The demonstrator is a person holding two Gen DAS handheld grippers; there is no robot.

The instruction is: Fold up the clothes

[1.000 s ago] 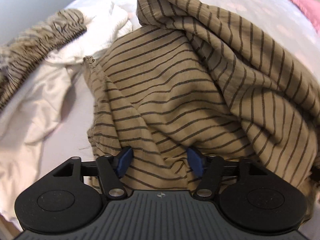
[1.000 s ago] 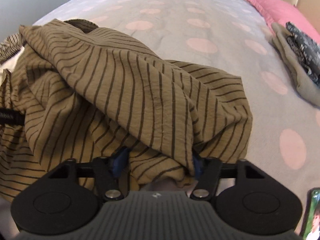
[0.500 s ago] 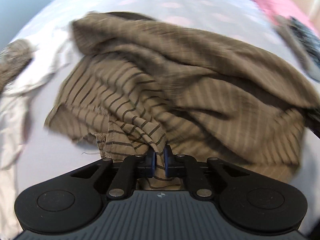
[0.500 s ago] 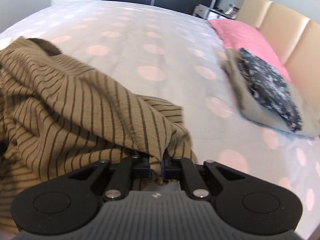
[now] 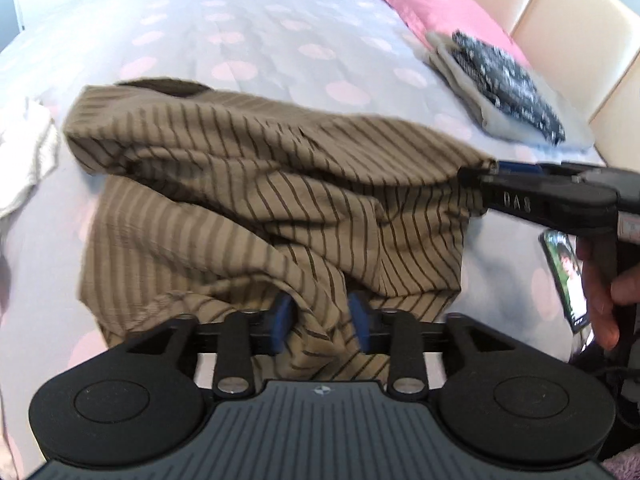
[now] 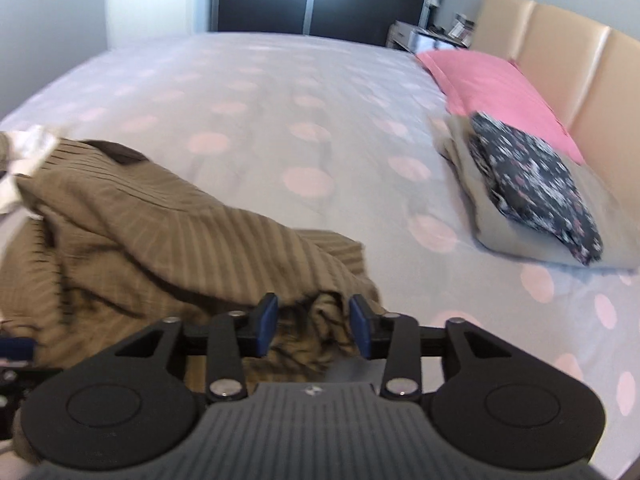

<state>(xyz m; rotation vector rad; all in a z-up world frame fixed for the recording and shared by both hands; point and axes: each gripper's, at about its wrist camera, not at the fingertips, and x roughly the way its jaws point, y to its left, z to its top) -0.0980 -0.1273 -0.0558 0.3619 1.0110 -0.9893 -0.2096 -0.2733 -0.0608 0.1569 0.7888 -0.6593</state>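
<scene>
Cloth status: both tongs, clamped shut half a second ago, now stand open. Your left tongs (image 5: 320, 322) and right tongs (image 6: 312, 322) straddle loose folds of the striped garment (image 5: 248, 184), which lies crumpled on the bed (image 6: 280, 92). Judge it released, unfolded.

Both wrist cams sit low over the bed (image 5: 280, 32), close behind the striped cloth (image 5: 260, 208), facing the headboard (image 6: 560, 64). Shared: cloth, pink pillow (image 6: 500, 84), folded pile (image 6: 536, 196).
</scene>
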